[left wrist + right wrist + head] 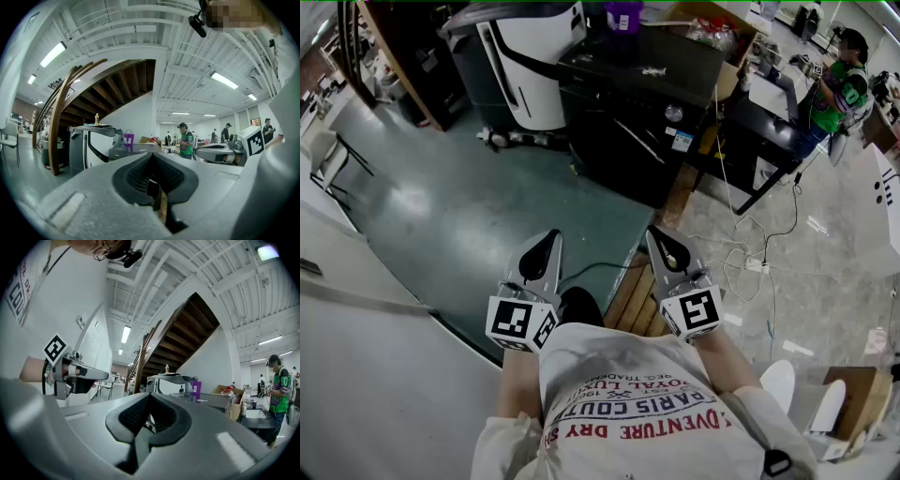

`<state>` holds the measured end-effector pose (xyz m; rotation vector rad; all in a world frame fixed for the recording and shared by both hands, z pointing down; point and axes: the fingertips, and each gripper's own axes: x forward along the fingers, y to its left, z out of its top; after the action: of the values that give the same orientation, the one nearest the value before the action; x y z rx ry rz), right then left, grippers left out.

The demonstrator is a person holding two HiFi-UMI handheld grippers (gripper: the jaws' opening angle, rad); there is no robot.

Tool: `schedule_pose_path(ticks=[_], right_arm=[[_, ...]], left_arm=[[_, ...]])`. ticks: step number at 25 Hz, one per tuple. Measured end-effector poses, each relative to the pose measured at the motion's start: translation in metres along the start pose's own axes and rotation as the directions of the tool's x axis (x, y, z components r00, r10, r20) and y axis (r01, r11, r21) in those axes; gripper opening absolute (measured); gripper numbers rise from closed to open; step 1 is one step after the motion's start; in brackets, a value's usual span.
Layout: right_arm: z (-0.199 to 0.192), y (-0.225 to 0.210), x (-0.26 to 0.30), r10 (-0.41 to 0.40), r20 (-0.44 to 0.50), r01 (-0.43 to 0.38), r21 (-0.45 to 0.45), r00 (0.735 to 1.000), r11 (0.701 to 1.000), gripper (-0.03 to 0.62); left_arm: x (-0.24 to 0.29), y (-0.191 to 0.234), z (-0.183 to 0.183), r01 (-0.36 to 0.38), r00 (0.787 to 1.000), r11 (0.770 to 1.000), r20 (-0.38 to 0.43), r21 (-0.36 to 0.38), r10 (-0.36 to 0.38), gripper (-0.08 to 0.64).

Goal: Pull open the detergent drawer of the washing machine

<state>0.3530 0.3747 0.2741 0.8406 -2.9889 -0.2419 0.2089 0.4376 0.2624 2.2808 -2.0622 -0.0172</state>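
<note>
Holding both grippers level and side by side, left gripper [549, 239] jaws clenched on nothing, right gripper [660, 236] jaws clenched and empty too, black washing machine [642, 112] well ahead across the floor, I cannot pick out its detergent drawer.

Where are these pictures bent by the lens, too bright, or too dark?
Head view: the wide lens curves straight edges, and a pale glare patch lies on the green floor. Left gripper view: strong fisheye with black corners; the ceiling lamp is blown out white. Right gripper view: the same fisheye; the top-right lamp glares, while the staircase underside stays in shadow.
</note>
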Motion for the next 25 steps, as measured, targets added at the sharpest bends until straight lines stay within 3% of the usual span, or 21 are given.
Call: schedule_pose_path(ticks=[15,17,25], right_arm=[[-0.012,-0.012,0.007,-0.008,-0.001,0.008,0.056,1.000,0.998,0.002],[-0.012,-0.015,0.010,-0.013,0.005,0.013,0.066,1.000,0.998,0.002],[-0.023,-0.025,0.059,-0.040,-0.026,0.042,0.062,0.999,0.997,0.002]], left_arm=[[0.007,0.000,-0.012,-0.037,0.999,0.999,-0.021,-0.010,0.037,0.006],[0.014,0.005,-0.015,-0.037,0.999,0.999,-0.039,-0.001,0.037,0.312],[0.052,0.049,-0.019,-0.007,0.998,1.000,-0.061,-0.009,0.006,0.324]])
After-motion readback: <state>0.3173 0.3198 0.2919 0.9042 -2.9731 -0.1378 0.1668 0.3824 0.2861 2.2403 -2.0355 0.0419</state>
